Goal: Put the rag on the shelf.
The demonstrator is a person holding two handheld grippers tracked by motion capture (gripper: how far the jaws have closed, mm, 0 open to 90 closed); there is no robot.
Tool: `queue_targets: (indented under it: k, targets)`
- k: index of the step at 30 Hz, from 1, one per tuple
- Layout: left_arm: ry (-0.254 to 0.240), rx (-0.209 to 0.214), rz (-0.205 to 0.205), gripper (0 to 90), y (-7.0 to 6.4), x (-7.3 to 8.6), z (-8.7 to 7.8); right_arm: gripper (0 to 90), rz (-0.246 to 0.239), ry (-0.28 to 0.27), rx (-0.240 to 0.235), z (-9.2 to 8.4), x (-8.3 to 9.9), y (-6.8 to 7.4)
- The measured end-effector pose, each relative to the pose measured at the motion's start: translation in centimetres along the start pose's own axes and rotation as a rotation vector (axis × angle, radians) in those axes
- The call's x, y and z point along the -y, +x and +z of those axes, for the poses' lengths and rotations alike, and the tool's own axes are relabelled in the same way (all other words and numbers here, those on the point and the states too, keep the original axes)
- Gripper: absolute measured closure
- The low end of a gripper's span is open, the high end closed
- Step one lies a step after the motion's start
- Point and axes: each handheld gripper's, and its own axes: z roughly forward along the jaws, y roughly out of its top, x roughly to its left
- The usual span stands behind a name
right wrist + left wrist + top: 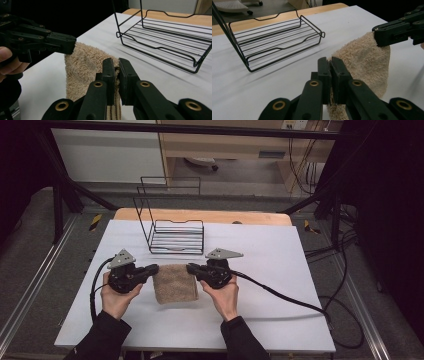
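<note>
- White desk [280,270] amid dark framing, grey floor around.
- Near the far edge: black wire rack [172,232].
- Front of the rack: folded tan towel [174,284], lying between both hands.
- Left hand-held gripper [154,268]: pinching the towel's left corner.
- Right hand-held gripper [191,268]: clamped on the towel's right corner.

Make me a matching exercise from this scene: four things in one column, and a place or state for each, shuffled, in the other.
Things:
1. towel
2. rack
3. left tool
4. right tool

Places or states:
A. shut on the towel's right far corner
B. black wire, empty, beyond the towel
C. tan, held at two corners
D. shut on the towel's left far corner

Pairs: 1-C, 2-B, 3-D, 4-A
</note>
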Motion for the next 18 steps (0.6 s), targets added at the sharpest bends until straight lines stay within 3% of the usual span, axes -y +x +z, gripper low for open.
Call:
queue_targets:
  k: [18]
  targets:
    - [-0.053,0.005,0.026,85.9,-0.6,-2.1,-0.4,84.7,-0.032,-0.078,0.020,-1.8,-1.5,0.3]
